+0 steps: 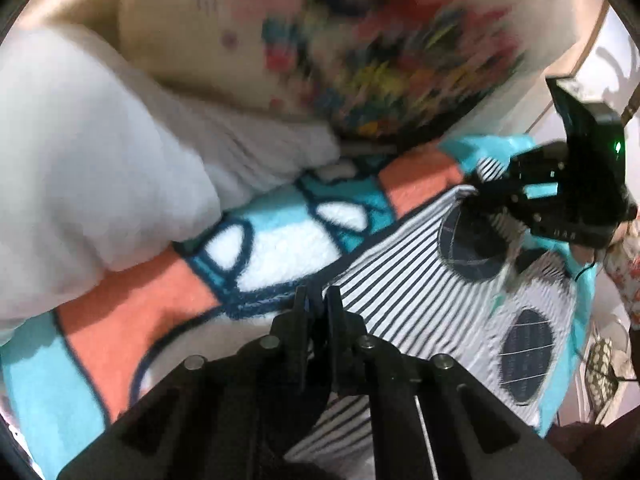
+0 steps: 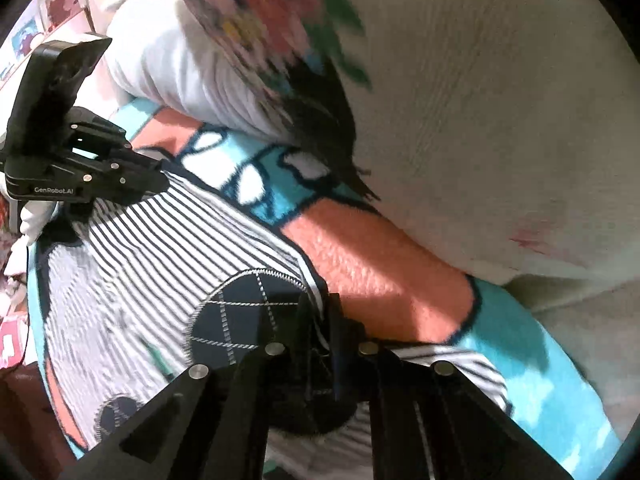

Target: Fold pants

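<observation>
The pants (image 1: 404, 280) are white with thin dark stripes and round navy patches; they lie on a fleece blanket of coral, turquoise and white. They also show in the right wrist view (image 2: 160, 248). My left gripper (image 1: 318, 300) is shut on the pants' striped edge. It also shows at the left of the right wrist view (image 2: 160, 182), pinching that edge. My right gripper (image 2: 320, 308) is shut on the pants' edge beside a navy patch (image 2: 244, 316). It also shows at the right of the left wrist view (image 1: 476, 196).
The blanket (image 1: 132, 304) covers the surface under the pants. A white pillow (image 1: 88, 160) and a cream cushion with a bright floral print (image 1: 360, 48) lie just beyond the pants. The cushion fills the right of the right wrist view (image 2: 500, 120).
</observation>
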`<action>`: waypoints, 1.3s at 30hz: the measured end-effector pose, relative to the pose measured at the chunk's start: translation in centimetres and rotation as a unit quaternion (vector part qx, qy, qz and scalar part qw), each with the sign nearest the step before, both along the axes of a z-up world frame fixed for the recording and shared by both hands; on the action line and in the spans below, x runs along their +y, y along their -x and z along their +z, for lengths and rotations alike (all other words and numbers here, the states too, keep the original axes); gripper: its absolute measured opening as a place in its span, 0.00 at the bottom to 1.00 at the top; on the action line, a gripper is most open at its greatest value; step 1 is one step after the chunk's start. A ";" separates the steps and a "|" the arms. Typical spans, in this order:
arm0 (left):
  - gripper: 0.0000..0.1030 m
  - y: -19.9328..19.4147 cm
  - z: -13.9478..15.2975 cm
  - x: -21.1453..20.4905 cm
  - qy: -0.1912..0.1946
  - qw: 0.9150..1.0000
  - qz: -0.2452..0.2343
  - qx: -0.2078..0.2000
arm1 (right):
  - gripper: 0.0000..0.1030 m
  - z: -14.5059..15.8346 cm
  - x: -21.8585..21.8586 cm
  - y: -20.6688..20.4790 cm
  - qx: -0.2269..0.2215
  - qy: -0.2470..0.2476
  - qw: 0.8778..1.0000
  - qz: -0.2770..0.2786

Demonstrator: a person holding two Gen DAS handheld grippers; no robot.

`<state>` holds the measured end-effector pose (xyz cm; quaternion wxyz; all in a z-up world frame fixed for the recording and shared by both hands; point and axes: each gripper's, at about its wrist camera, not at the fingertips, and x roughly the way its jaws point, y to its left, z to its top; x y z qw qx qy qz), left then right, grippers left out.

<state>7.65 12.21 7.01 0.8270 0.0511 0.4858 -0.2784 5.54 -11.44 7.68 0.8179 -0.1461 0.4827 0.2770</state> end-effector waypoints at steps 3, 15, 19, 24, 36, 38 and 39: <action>0.07 3.6 3.4 0.3 0.015 0.999 0.006 -0.042 | 0.07 2.9 -0.4 2.9 -0.033 -0.008 0.999 -0.010; 0.08 18.5 4.0 1.6 0.043 0.994 0.035 -0.095 | 0.07 2.2 0.3 17.4 -0.065 -0.059 0.995 -0.046; 0.11 20.0 -0.7 1.9 0.010 0.994 0.082 -0.068 | 0.10 -1.1 0.2 20.9 -0.057 -0.062 0.993 -0.086; 0.12 22.7 -0.4 5.4 0.053 0.989 0.124 -0.060 | 0.22 -1.3 -1.2 23.7 -0.079 -0.065 0.985 -0.141; 0.48 23.1 3.2 5.7 0.105 0.978 0.146 -0.108 | 0.49 2.1 1.5 20.1 -0.171 0.006 0.955 -0.242; 0.48 21.2 2.8 5.0 0.092 0.976 0.162 -0.110 | 0.54 1.3 3.0 18.6 -0.176 0.032 0.952 -0.247; 0.48 20.2 2.5 4.7 0.088 0.976 0.169 -0.108 | 0.54 0.9 3.6 18.0 -0.179 0.045 0.950 -0.251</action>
